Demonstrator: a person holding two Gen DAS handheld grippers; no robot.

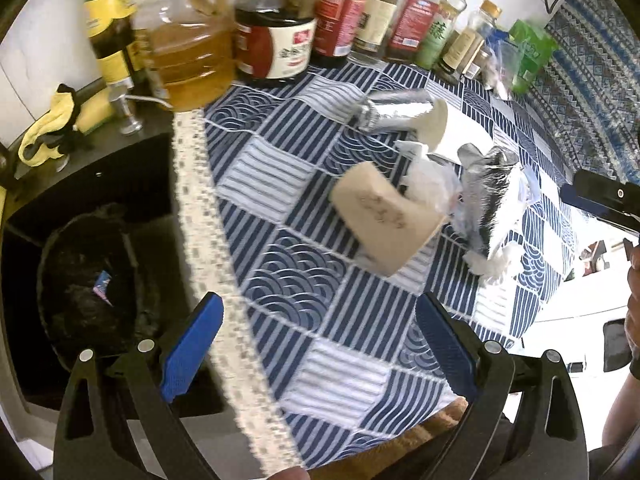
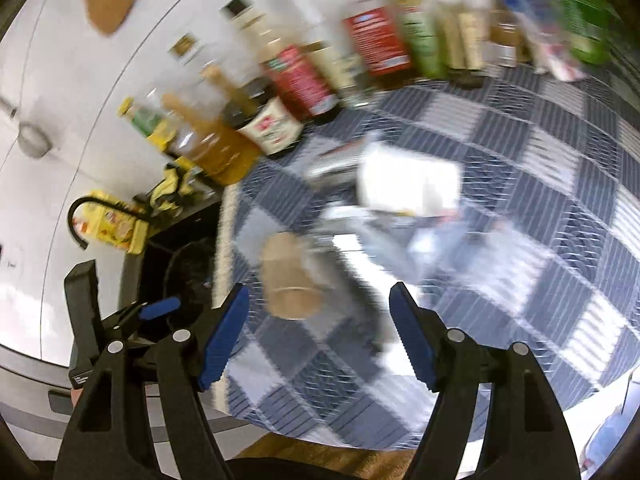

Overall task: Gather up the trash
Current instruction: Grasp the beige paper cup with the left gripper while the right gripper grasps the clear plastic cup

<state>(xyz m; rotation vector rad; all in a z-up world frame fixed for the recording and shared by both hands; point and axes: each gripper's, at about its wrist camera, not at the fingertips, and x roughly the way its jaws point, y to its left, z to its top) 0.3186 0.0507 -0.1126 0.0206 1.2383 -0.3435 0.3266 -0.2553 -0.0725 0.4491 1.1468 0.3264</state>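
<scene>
Paper: one cup (image 1: 390,222) beside two foil wrappers (image 1: 490,200).

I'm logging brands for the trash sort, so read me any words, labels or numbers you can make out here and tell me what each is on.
Nothing reads cleanly.
Dark sauce jar: large characters on its white label, too blurred to quote.
Tan paper cup: faint handwritten marks, not legible.
Red-labelled bottles: print too small.
Green packet: lettering blurred.
The right wrist view is motion-blurred throughout.
</scene>
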